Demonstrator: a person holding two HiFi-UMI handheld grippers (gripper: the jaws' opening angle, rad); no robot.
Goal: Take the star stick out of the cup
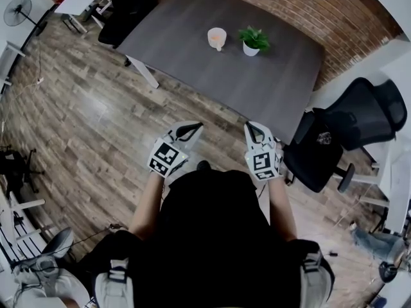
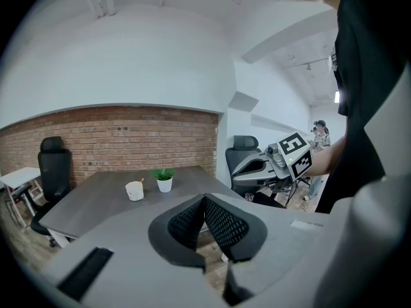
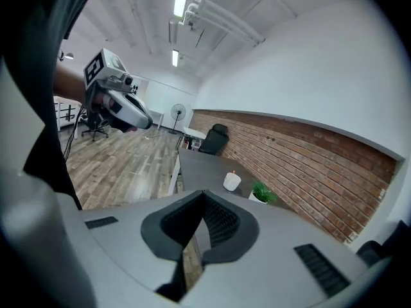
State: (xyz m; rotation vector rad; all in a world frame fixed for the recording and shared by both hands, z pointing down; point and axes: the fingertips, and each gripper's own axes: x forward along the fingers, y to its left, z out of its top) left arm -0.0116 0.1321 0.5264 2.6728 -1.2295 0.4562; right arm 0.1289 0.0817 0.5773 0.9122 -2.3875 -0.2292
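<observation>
- Closest to the head camera is the person (image 1: 212, 236) in dark clothes, who stands on the wooden floor (image 1: 96, 114) with both forearms held forward.
- Left gripper (image 1: 192, 128) is held in the air just in front of the body, over the floor. In its own view the two jaws are pressed together at the tips and nothing is between them.
- Right gripper (image 1: 252, 130) is held beside it at about the same height, a small gap apart. Its jaws are also pressed together and hold nothing.
- Both grippers point toward the grey worktop (image 1: 192, 56), and both are well apart from the things on it.
- On the worktop stands a pale cup (image 1: 217, 38), upright, near the far edge by the brick wall (image 1: 289, 5).
- From the cup a star stick (image 2: 141, 181) rises. Only a small orange tip shows above the rim, and the star form is too small to tell.
- Just beside the cup, not touching it, stands a small potted plant (image 1: 253, 40) in a white pot.
- At the right end of the worktop is a black office chair (image 1: 359, 117).
</observation>
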